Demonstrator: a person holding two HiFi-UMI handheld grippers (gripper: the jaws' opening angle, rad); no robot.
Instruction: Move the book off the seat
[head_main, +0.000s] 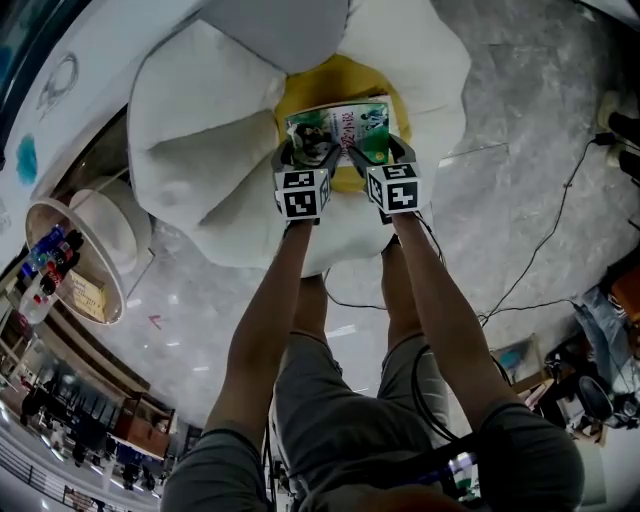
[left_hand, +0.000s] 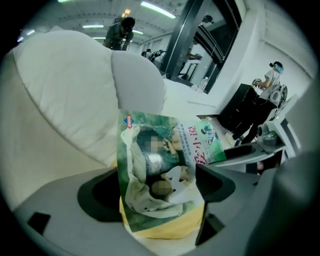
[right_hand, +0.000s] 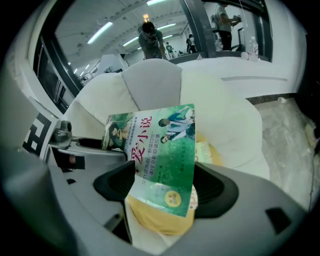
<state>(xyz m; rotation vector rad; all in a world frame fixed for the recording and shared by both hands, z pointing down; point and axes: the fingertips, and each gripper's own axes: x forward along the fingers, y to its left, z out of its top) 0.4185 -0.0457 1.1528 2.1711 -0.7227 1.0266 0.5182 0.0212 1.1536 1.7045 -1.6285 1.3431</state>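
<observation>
Left gripper (left_hand: 160, 187), jaws wide apart and pressing the green book (head_main: 340, 127) from both sides, right gripper (right_hand: 162, 182), jaws equally wide on the same book, book tilted over the yellow seat (head_main: 335, 72) of the white chair (head_main: 200, 120)

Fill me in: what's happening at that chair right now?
A person holds a gripper in each hand, and both are on the green-covered book above the yellow seat cushion of the white petal-shaped chair. The left gripper has the book's left part between its jaws, and the right gripper has the right part. The book's near edge looks tipped up off the cushion, but the book is not yet clear of the seat.
</observation>
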